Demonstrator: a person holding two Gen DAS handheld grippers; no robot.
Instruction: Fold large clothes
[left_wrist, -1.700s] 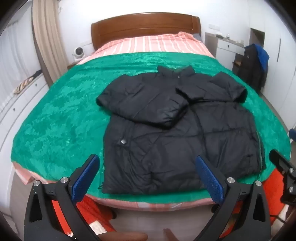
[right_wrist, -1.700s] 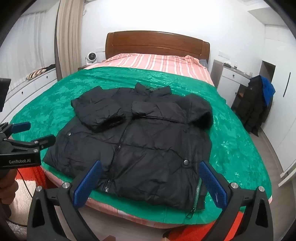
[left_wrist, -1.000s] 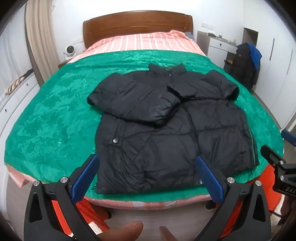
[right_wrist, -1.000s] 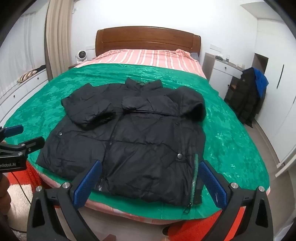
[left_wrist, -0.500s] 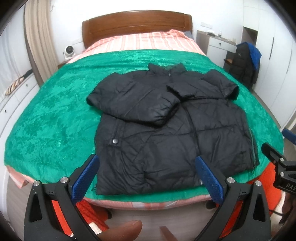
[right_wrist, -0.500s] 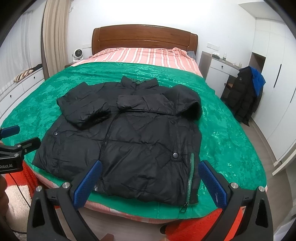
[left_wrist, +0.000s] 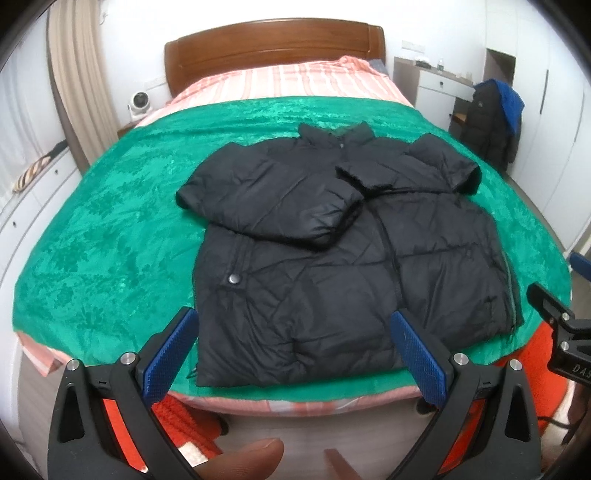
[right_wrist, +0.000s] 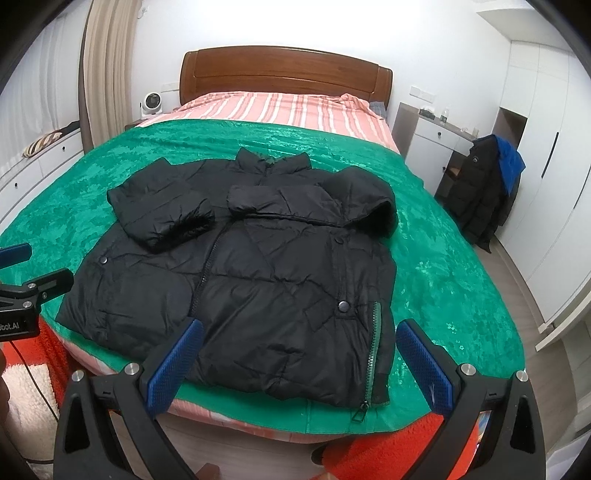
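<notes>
Nearest the lenses, the left tool (left_wrist: 291, 345) and right tool (right_wrist: 299, 356) both hung spread wide and empty, short of the bed's foot. Beyond them the black puffer jacket (right_wrist: 258, 280) lay face up on the green blanket (right_wrist: 443, 266), zipped, both sleeves crossed over its chest. Folding well likely meant pinching the two hem corners together, lifting evenly, and carrying the hem toward the collar (left_wrist: 332, 134) without dragging the sleeves loose.
</notes>
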